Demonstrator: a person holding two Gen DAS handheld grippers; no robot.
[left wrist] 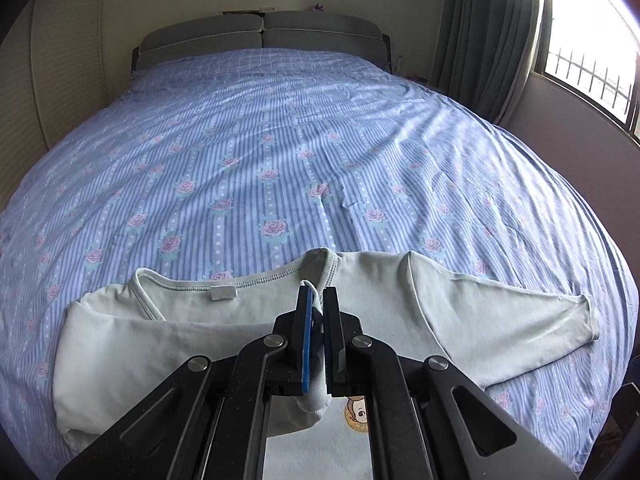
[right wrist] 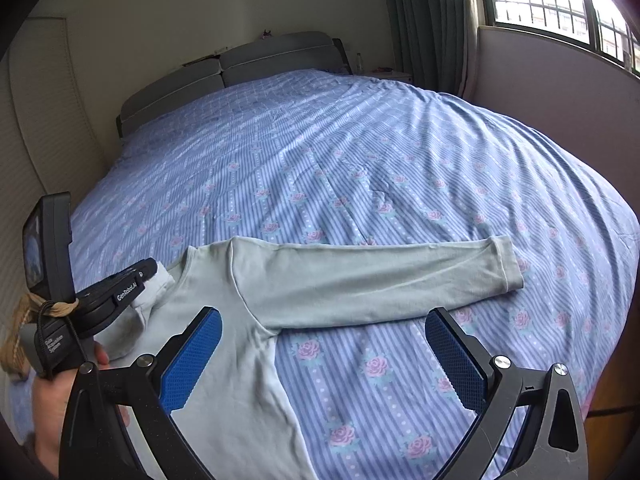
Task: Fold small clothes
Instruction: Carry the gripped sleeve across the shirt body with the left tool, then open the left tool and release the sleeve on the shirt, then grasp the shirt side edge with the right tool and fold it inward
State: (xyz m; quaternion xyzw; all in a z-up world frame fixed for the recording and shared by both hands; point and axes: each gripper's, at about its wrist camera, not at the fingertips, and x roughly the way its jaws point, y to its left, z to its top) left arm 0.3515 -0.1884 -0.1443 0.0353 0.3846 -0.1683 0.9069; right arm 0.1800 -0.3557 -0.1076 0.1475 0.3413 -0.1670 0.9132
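In your left wrist view, your left gripper (left wrist: 318, 300) is pinched tight on a bit of the shirt's left sleeve (left wrist: 313, 394), most likely the cuff. The sleeve is pulled in over the chest. The small pale green shirt (left wrist: 224, 332) lies on the blue flowered bedsheet (left wrist: 280, 152), close to your edge of the bed. Its neck faces the headboard (left wrist: 260, 36) and a white tag (left wrist: 223, 292) shows inside the collar. The other sleeve (left wrist: 500, 320) lies flat, pointing to the right.

In your right wrist view, your right gripper (right wrist: 322, 356) is wide open and holds nothing. It hangs over the place where the shirt's body meets the long sleeve (right wrist: 360, 276). One blue pad (right wrist: 192, 360) is above the shirt and the other is above the sheet. You can see your left gripper (right wrist: 132, 280) at the far left, holding cloth.

What could go wrong? If you let go of the cuff too high, the sleeve may flop back and undo the fold. If you tug it too far, the whole shirt may slide and bunch up. Your right gripper could also grab the bedsheet along with the sleeve, because the sheet is right beside it.
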